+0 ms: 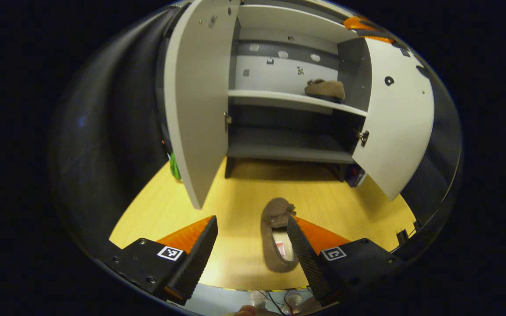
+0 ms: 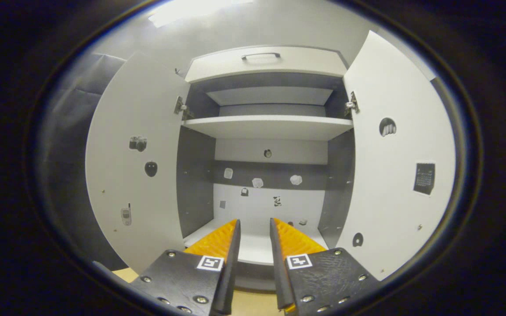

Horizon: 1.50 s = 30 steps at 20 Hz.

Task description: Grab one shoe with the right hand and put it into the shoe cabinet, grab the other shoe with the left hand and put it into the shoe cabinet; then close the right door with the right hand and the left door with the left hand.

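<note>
While both doors of the shoe cabinet point(image 1: 279, 109) stand wide open, we see in the left gripper view the left door point(image 1: 196, 101) swung out toward us, its lower corner reaching over the wooden floor point(image 1: 235, 197). To its right, the cabinet's middle shelf point(image 1: 288, 98) carries one brown shoe point(image 1: 325, 89) near its right end, close to the side wall. The right door point(image 1: 393, 127) hangs open beyond that.

Lower down, the left gripper point(image 1: 251, 241) is spread wide, nothing between its fingers. The other shoe point(image 1: 278, 235) lies on the floor in front of the cabinet, toe toward the shelves, just beside the inner edge of the gripper's right finger; we cannot tell whether they touch.

In the right gripper view we face the cabinet point(image 2: 270, 127) straight on, left door point(image 2: 139, 162) and right door point(image 2: 393, 162) both folded back, small stickers on their inner faces. The right gripper point(image 2: 254, 230) hovers before a shelf with its fingers drawn near each other, a narrow gap left between them, holding nothing.
</note>
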Tool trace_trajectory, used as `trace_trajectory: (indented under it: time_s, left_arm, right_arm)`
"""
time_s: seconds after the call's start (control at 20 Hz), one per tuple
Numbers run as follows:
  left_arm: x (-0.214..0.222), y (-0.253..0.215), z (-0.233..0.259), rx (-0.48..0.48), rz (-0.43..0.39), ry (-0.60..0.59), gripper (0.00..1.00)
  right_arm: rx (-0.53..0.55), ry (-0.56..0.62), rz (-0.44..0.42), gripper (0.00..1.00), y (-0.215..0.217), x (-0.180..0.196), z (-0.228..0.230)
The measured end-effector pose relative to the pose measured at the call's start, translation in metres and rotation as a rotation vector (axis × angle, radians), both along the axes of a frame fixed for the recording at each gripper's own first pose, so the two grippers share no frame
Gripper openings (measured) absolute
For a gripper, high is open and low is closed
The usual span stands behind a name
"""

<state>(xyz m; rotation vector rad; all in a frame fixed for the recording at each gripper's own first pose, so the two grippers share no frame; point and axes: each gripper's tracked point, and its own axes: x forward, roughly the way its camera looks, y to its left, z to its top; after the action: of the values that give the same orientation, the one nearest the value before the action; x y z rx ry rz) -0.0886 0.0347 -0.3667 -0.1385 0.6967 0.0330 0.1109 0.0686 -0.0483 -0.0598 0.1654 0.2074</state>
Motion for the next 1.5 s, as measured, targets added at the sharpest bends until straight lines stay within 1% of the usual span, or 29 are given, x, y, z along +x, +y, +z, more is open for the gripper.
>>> trace_trajectory:
  time_s: [0.15, 0.2, 0.25, 0.3, 0.35, 0.4, 0.45, 0.6, 0.75, 0.85, 0.95, 1.0, 1.05, 1.1, 1.15, 1.2, 1.25, 1.3, 1.5]
  left_arm:
    - [0.009, -0.019, -0.040, -0.042, -0.039, 0.068, 0.99]
    - [0.011, -0.017, -0.050, -0.048, -0.056, 0.083, 0.98]
    - [0.014, -0.017, -0.060, -0.048, -0.078, 0.102, 0.98]
    - [0.015, -0.021, -0.075, -0.044, -0.096, 0.130, 0.98]
    - [0.018, -0.026, -0.087, -0.048, -0.115, 0.148, 0.98]
    - [0.021, -0.027, -0.096, -0.048, -0.125, 0.165, 0.96]
    - [0.022, -0.027, -0.106, -0.051, -0.136, 0.191, 0.95]
    - [0.032, -0.030, -0.128, -0.041, -0.150, 0.224, 0.94]
    - [0.045, -0.026, -0.140, -0.032, -0.141, 0.234, 0.92]
    - [0.056, -0.028, -0.147, -0.027, -0.147, 0.240, 0.82]
    - [0.063, -0.027, -0.157, -0.025, -0.145, 0.263, 0.48]
    - [0.063, -0.030, -0.159, -0.041, -0.142, 0.273, 0.43]
    - [0.066, -0.032, -0.161, -0.052, -0.136, 0.280, 0.41]
    - [0.067, -0.030, -0.161, -0.047, -0.122, 0.285, 0.30]
    - [0.068, -0.027, -0.162, -0.031, -0.103, 0.289, 0.27]
    - [0.070, -0.024, -0.163, -0.019, -0.089, 0.293, 0.16]
    - [0.071, -0.024, -0.161, -0.019, -0.084, 0.296, 0.09]
    - [0.069, -0.023, -0.162, -0.016, -0.086, 0.309, 0.04]
    - [0.075, -0.020, -0.151, 0.002, -0.066, 0.320, 0.01]
  right_arm:
    - [-0.006, -0.017, -0.023, 0.38, -0.016, -0.021, 0.019]
    - [-0.007, -0.022, -0.036, 0.35, -0.021, -0.026, 0.027]
    - [-0.006, -0.020, -0.050, 0.38, -0.028, -0.032, 0.030]
    - [-0.007, -0.015, -0.066, 0.35, -0.035, -0.039, 0.032]
    - [-0.010, -0.016, -0.084, 0.38, -0.042, -0.045, 0.033]
    - [-0.017, -0.019, -0.100, 0.35, -0.049, -0.050, 0.036]
    - [-0.030, -0.023, -0.118, 0.38, -0.057, -0.055, 0.038]
    - [-0.073, -0.034, -0.170, 0.37, -0.080, -0.066, 0.041]
    - [-0.101, -0.034, -0.217, 0.38, -0.099, -0.070, 0.044]
    - [-0.107, -0.031, -0.240, 0.38, -0.109, -0.072, 0.045]
    - [-0.119, -0.030, -0.258, 0.38, -0.118, -0.073, 0.045]
    - [-0.125, -0.031, -0.265, 0.38, -0.122, -0.073, 0.045]
    - [-0.131, -0.033, -0.270, 0.38, -0.125, -0.073, 0.045]
    - [-0.135, -0.034, -0.278, 0.38, -0.130, -0.072, 0.044]
    - [-0.136, -0.030, -0.280, 0.38, -0.132, -0.073, 0.043]
    - [-0.133, -0.027, -0.282, 0.38, -0.134, -0.072, 0.041]
    - [-0.130, -0.025, -0.281, 0.38, -0.135, -0.072, 0.041]
    - [-0.128, -0.028, -0.280, 0.38, -0.137, -0.071, 0.041]
    - [-0.131, -0.031, -0.271, 0.38, -0.143, -0.068, 0.039]
